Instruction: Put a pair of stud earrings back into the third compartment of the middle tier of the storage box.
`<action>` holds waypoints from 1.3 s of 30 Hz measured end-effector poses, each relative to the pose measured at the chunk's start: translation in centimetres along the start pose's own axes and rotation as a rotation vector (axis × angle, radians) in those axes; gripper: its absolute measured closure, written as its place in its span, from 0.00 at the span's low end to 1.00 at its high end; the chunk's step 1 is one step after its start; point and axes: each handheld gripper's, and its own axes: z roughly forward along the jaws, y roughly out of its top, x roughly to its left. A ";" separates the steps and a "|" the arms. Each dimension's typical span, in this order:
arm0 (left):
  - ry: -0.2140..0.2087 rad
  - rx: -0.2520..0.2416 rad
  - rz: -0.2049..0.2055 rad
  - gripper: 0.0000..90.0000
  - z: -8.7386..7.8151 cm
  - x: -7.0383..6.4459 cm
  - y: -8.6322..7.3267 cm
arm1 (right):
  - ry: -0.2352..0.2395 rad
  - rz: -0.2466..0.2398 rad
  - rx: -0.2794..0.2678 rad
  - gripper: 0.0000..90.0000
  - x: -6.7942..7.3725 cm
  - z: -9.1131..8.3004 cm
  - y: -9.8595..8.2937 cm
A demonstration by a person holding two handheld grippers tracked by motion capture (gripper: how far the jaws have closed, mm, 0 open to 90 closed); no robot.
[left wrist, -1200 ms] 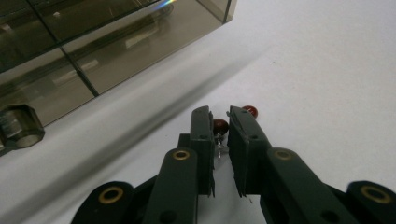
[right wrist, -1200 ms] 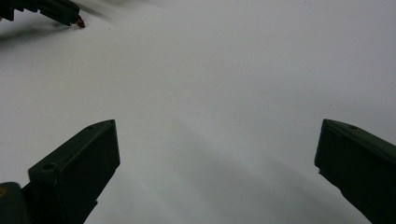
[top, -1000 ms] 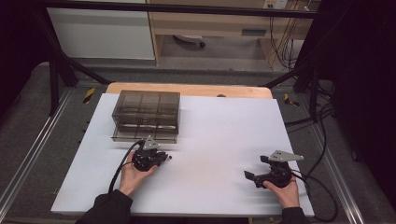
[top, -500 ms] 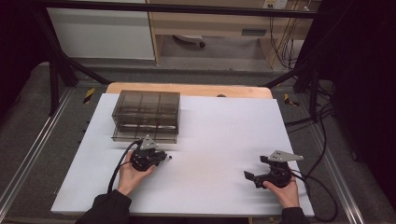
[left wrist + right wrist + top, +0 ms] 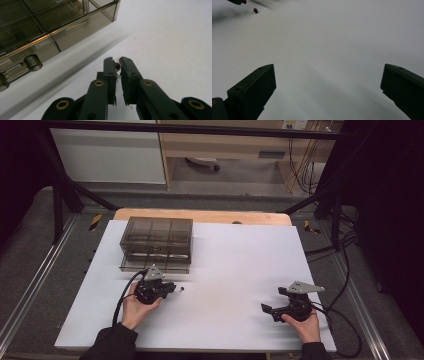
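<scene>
Looking down from the high view: a white desk carrying a smoky compartment box near its far left corner, left tongs just in front of that box, right tongs well apart toward the near right corner, and a tiny dark speck just beside the left tips. Moving to the left gripper view: left tongs drawn nearly together on a small reddish bead pinched at the very tips, box close by at upper left with its lid seemingly down. Turning to the right gripper view: right tongs spread wide over bare desk, nothing between them, a loose red bead lying far off beside the other gripper. Likely trouble from here: so shallow a grip on something so small could let the bead squirt out and roll across the smooth desk; any bump against the box wall might do the same.
</scene>
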 end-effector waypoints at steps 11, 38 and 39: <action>-0.001 -0.008 -0.008 0.91 -1.2 -0.1 0.4 | -0.001 0.001 0.002 0.01 0.0 0.0 0.0; 0.017 -0.026 -0.002 0.91 -4.4 1.0 3.7 | -0.005 -0.006 0.006 0.01 0.0 0.0 0.0; 0.017 -0.026 -0.002 0.91 -4.4 1.0 3.7 | -0.005 -0.006 0.006 0.01 0.0 0.0 0.0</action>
